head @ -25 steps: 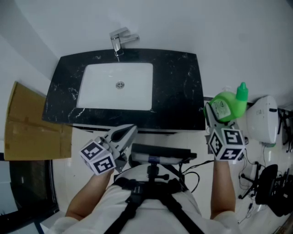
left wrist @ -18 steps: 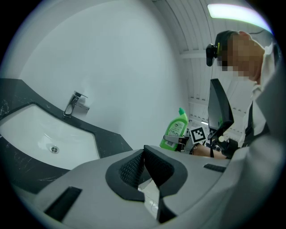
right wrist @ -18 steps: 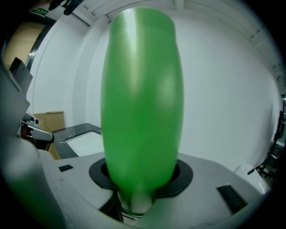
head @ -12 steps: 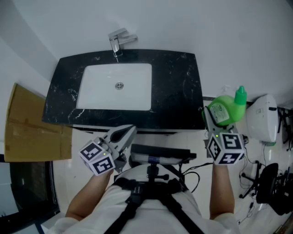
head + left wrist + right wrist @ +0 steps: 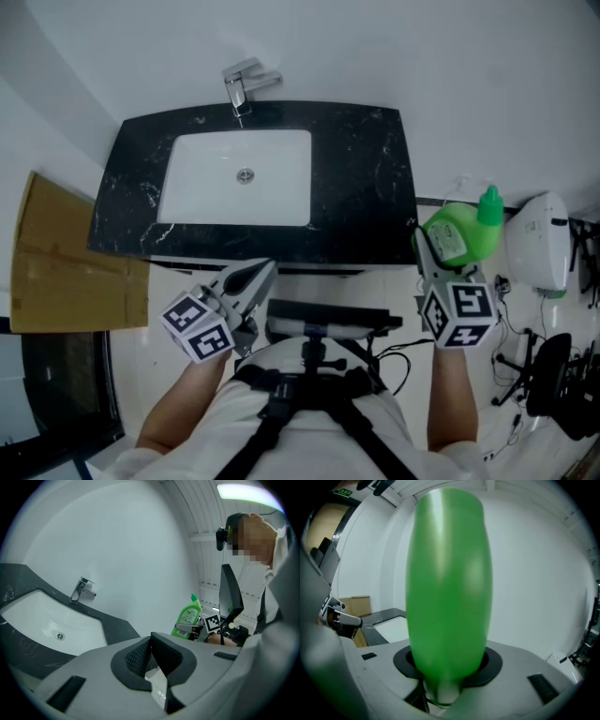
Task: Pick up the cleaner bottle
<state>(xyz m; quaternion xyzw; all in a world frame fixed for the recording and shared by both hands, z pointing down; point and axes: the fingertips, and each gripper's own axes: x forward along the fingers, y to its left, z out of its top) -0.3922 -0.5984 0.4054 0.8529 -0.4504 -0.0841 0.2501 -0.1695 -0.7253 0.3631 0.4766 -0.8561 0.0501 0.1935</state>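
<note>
walls (image 5: 422,56): white | black marble counter (image 5: 375,187), white basin (image 5: 281,178) | chrome faucet (image 5: 246,82) | cardboard (image 5: 56,253) at left

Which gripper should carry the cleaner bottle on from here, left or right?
Right. The right gripper is clamped on the green cleaner bottle, just right of the counter. The left gripper is shut, empty and far from the bottle.

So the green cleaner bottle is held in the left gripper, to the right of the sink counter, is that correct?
No: the right gripper holds the green cleaner bottle, as the right gripper view shows; it is right of the sink counter.
</note>
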